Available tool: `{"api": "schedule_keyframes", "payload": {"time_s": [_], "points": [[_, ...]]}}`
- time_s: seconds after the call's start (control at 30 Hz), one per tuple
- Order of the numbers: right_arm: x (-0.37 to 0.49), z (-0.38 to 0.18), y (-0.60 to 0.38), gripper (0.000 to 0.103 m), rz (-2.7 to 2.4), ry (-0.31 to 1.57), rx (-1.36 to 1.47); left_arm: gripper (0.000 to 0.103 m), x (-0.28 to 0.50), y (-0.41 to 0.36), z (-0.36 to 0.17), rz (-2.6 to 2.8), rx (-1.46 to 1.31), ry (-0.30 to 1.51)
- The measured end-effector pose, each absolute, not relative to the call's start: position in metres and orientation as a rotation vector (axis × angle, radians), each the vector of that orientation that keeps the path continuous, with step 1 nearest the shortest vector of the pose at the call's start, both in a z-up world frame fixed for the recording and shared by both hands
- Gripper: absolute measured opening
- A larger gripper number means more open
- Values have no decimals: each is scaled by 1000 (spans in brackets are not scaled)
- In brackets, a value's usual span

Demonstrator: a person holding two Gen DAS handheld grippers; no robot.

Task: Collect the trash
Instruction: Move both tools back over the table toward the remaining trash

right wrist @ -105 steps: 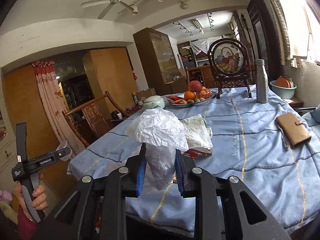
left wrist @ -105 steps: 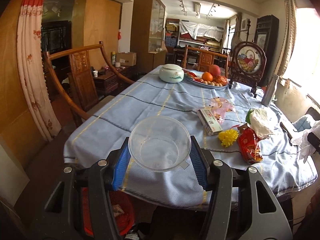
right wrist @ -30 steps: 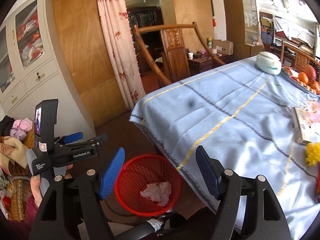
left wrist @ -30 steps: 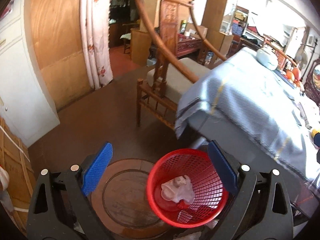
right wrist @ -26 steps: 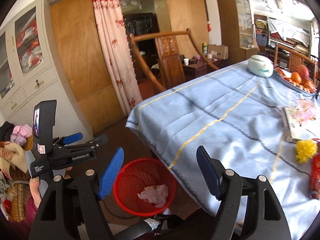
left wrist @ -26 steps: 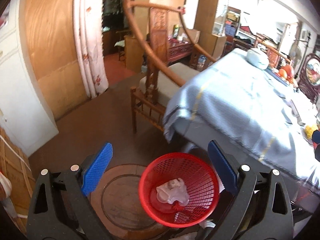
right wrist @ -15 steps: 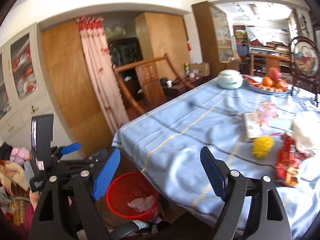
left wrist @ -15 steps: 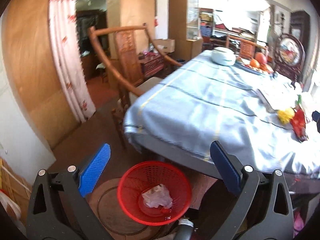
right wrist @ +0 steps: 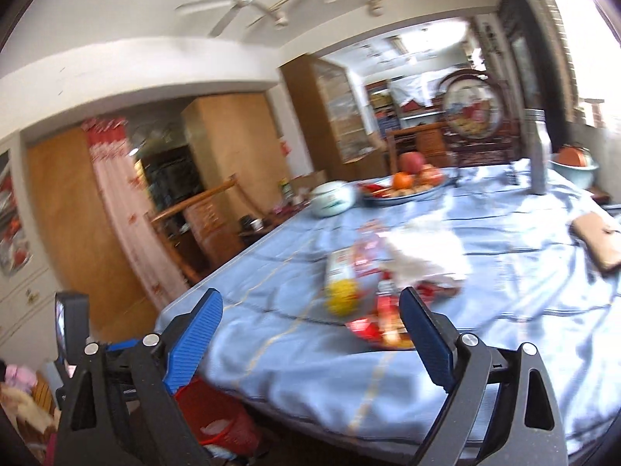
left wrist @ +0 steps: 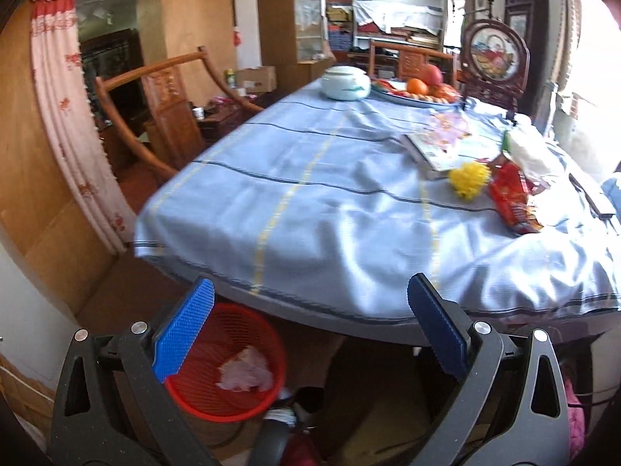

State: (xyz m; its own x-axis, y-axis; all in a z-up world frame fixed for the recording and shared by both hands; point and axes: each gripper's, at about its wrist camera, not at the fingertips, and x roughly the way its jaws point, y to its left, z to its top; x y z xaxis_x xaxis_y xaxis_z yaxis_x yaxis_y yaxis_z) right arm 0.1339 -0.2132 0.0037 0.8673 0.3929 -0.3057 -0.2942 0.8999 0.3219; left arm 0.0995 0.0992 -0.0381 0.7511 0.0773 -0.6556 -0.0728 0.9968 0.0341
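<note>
My left gripper (left wrist: 310, 326) is open and empty, held in front of the table's near edge. A red mesh bin (left wrist: 233, 365) stands on the floor below it with a crumpled white wad (left wrist: 244, 372) inside. On the blue tablecloth (left wrist: 310, 194) lie a red snack wrapper (left wrist: 512, 198), a yellow flower-like ball (left wrist: 469, 178) and a white crumpled bag (left wrist: 531, 151). My right gripper (right wrist: 310, 334) is open and empty, facing the same litter: the wrapper (right wrist: 384, 318), ball (right wrist: 341, 299) and white bag (right wrist: 419, 256). The bin (right wrist: 221, 423) shows at lower left.
A booklet (left wrist: 438, 147), a white lidded pot (left wrist: 345, 81), a fruit plate (left wrist: 419, 89) and a framed screen (left wrist: 493, 58) stand further back. A metal bottle (right wrist: 537, 155) and brown wallet (right wrist: 597, 244) are at the right. A wooden chair (left wrist: 163, 124) stands left of the table.
Both grippers have tilted up from the bin toward the tabletop. Earlier the left held a clear bowl and the right a white bag; both are now open and empty.
</note>
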Motion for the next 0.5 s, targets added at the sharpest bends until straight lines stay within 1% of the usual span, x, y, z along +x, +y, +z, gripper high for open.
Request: {"api": "schedule_keyframes", "payload": {"time_s": [0.23, 0.5], "points": [[147, -16, -273, 93, 262, 388, 363, 96, 124, 53, -43, 9, 60, 748], [168, -51, -305, 94, 195, 461, 419, 96, 175, 7, -42, -44, 127, 747]]}}
